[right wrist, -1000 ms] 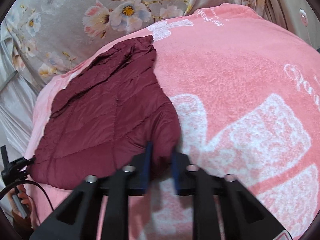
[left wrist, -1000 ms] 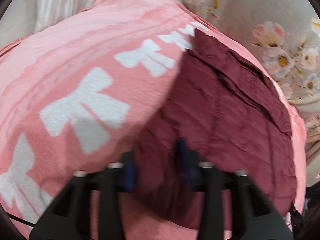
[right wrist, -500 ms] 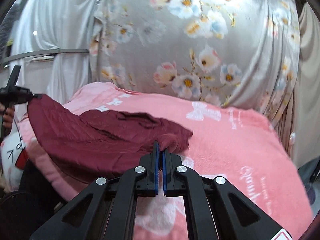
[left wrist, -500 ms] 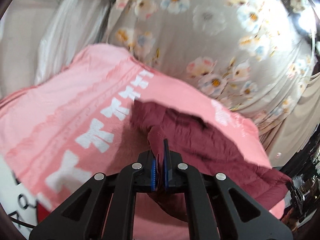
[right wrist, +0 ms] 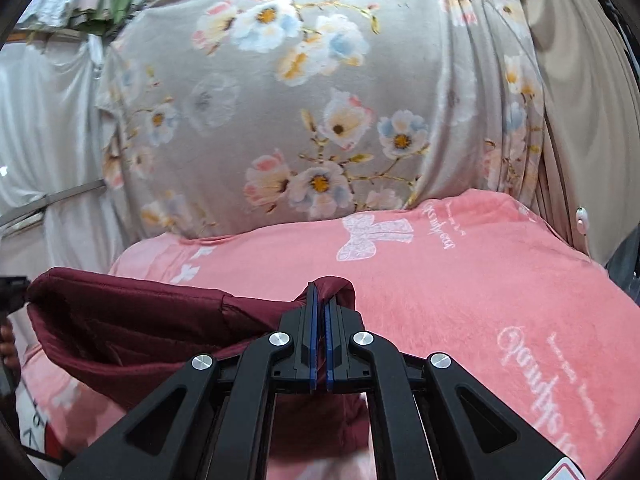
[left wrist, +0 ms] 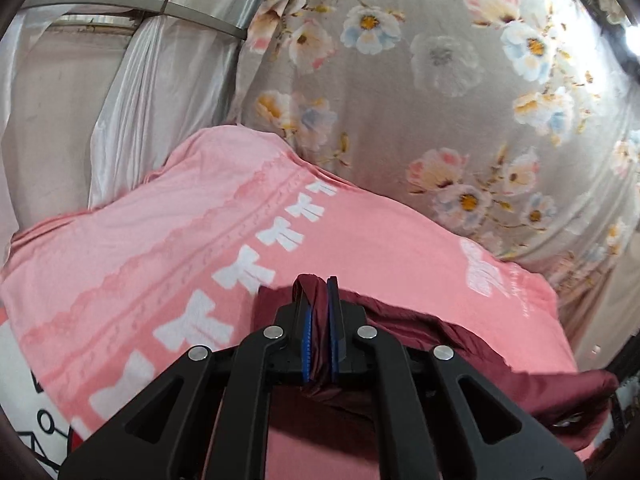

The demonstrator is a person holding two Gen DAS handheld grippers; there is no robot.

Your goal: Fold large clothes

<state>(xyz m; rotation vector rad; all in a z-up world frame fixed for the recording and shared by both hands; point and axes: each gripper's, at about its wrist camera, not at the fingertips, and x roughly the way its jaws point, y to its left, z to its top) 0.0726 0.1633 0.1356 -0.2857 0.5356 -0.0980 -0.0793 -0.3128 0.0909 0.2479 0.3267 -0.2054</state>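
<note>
The left gripper (left wrist: 319,292) and right gripper (right wrist: 320,296) each pinched a maroon quilted jacket (right wrist: 132,320), lifted sagging above the pink blanket (right wrist: 460,280); a floral curtain (right wrist: 320,100) hung behind.

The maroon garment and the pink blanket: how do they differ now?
The maroon garment is plain dark and smooth, while the pink blanket is fuzzy, with white bows and script. The garment hangs lifted, pinched by the left gripper and right gripper; the blanket lies spread beneath.
</note>
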